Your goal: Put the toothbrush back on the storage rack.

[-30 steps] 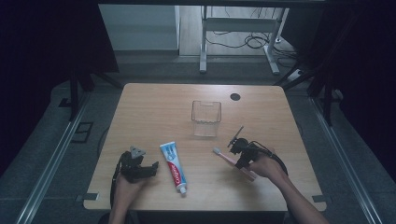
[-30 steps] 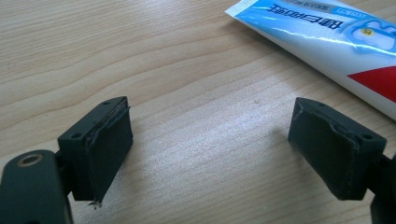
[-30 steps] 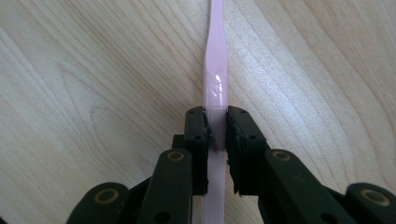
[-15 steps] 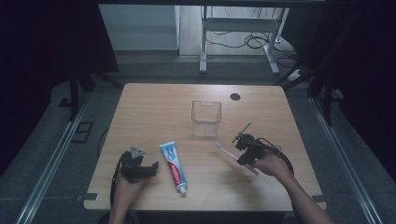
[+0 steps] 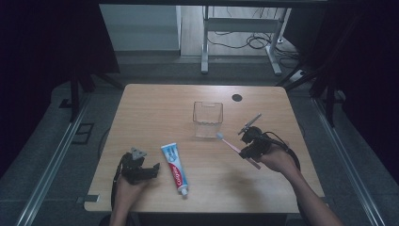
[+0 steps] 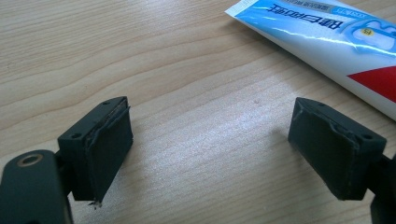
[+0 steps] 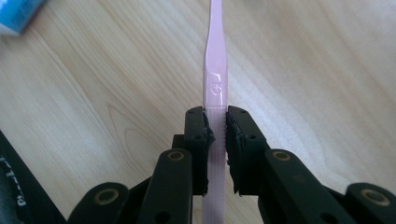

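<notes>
Clamping the ribbed handle of a slim pink toothbrush [image 7: 215, 79] between narrow jaws, the right gripper [image 5: 248, 147] holds it off the pale wood-grain table [image 5: 155, 108], bristle head pointing toward the clear, square plastic cup [image 5: 207, 118] just beside it. Judging by this, the pickup is done and what remains is dropping the brush into the cup. The left gripper [image 6: 210, 149] rests low over the table with its flat black pads spread wide and empty, near the glossy blue-and-white toothpaste tube [image 5: 174, 166], untouched.
</notes>
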